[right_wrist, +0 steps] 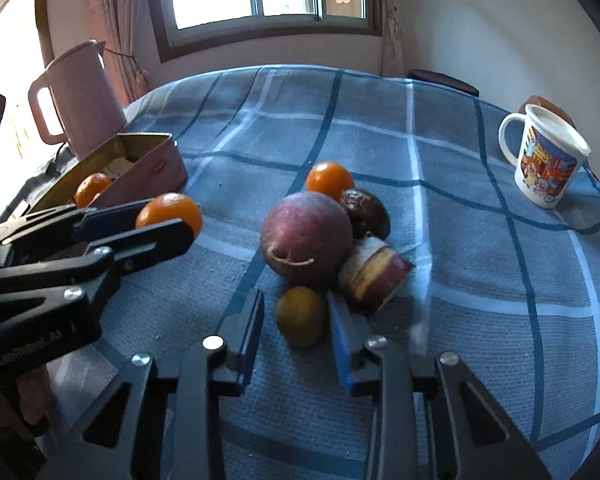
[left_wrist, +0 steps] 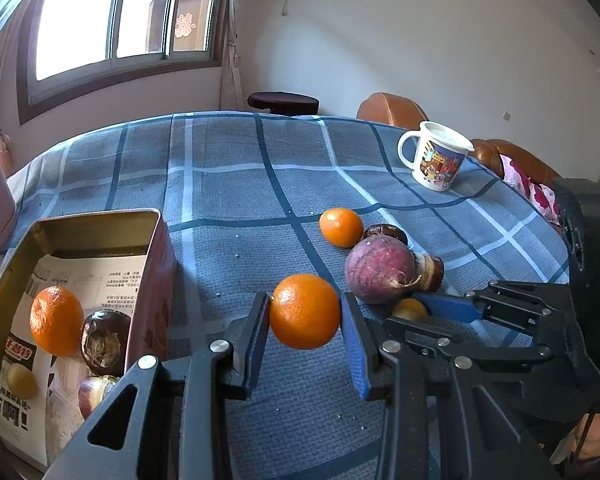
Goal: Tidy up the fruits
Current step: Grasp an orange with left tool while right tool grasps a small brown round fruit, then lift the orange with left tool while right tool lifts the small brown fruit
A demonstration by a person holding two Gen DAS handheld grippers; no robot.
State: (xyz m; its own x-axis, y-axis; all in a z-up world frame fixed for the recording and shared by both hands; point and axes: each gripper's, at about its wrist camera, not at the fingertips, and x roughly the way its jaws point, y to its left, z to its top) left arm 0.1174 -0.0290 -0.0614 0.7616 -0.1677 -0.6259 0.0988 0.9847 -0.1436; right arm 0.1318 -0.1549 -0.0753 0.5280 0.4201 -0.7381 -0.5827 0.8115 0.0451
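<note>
Tin (left_wrist: 156, 240) open at left, already part-filled, so presumably the drop-off; left gripper (left_wrist: 305, 312) pinched on tangerine (left_wrist: 305, 311), lifted clear of cloth (left_wrist: 240, 184); right gripper (right_wrist: 296, 316) narrowed around small yellowish fruit (right_wrist: 300, 316) beside the pile, pad contact probable, view blurred.

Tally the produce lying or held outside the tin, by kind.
Orange tangerine: 2
Dull yellow fruit: 1
Large purple radish: 1
Dark brown fruit: 1
Cut purple-skinned chunk: 1
Total: 6
</note>
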